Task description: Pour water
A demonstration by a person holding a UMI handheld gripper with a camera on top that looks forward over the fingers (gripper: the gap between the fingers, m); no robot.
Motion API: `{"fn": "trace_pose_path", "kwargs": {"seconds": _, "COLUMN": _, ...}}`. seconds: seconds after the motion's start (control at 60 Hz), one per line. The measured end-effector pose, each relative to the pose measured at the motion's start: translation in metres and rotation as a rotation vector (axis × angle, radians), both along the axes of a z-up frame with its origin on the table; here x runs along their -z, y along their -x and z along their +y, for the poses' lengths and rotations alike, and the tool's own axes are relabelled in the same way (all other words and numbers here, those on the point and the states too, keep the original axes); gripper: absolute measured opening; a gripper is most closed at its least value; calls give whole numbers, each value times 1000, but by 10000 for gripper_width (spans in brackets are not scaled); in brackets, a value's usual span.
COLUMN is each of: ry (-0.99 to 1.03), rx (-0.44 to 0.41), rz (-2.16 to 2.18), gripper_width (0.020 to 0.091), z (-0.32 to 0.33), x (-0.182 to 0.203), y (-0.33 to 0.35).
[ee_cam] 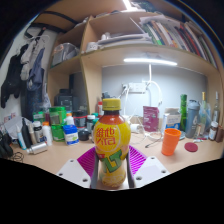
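- While the two fingers of the hand-held gripper (112, 172) reach forward, a clear plastic bottle of yellow drink with an orange screw cap and a yellow-green label (112, 140) stands upright between them.
- Purple pads (140, 158) show on the inner faces of the fingers at either side of the bottle; they sit right against its lower body, so the gripper appears clamped on the bottle, though the contact line itself is hidden by the label.
- Beyond the bottle lies a light wooden desk (190, 152), crowded along its back edge.
- An orange plastic cup (171, 141) stands on the desk ahead of the fingers and off to one side, apart from the bottle, tilted in the wide-angle view.
- Just beside the cup lies a small red round lid-like disc (190, 147).
- A clear glass jar-like container (151, 119) stands behind the cup, near the wall.
- On the other side, a white plastic bottle with a blue cap (70, 130) stands among green canisters (58, 118) and smaller items that are too small to make out.
- Above the desk, a wooden shelf with rows of books (175, 35) runs across the wall, with a lit strip lamp (150, 61) beneath it.
- The bottle's cap is still on.
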State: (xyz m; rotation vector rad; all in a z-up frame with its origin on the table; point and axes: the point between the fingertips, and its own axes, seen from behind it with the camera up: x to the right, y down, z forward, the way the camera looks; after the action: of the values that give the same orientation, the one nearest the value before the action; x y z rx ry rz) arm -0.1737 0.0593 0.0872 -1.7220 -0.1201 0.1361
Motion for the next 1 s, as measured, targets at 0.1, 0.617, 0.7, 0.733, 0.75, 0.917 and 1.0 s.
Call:
{"fn": "trace_pose_path", "kwargs": {"seconds": 0.1, "ry": 18, "rx": -56, "rz": 59, "gripper_width": 428, "z": 13, "x": -8, "y": 7}}
{"fn": "trace_pose_path", "kwargs": {"seconds": 0.617, "ry": 256, "rx": 26, "rz": 1821, "gripper_width": 423, "z": 123, "x": -72, "y": -94}}
{"fn": "trace_pose_path", "kwargs": {"seconds": 0.7, "ry": 249, "rx": 34, "rz": 1957, "gripper_width": 423, "z": 123, "x": -80, "y": -105}}
{"fn": "trace_pose_path", "kwargs": {"seconds": 0.733, "ry": 242, "rx": 38, "rz": 2011, "gripper_width": 424, "z": 123, "x": -83, "y": -108}}
{"fn": "trace_pose_path", "kwargs": {"seconds": 0.75, "ry": 239, "rx": 40, "rz": 2036, "gripper_width": 424, "z": 123, "x": -84, "y": -109}}
{"fn": "trace_pose_path", "kwargs": {"seconds": 0.917, "ry": 272, "rx": 49, "rz": 2216, "gripper_width": 425, "z": 124, "x": -91, "y": -110}}
{"fn": "trace_pose_path", "kwargs": {"seconds": 1.0, "ry": 287, "rx": 48, "rz": 2235, "gripper_width": 426, "z": 125, "x": -90, "y": -108}}
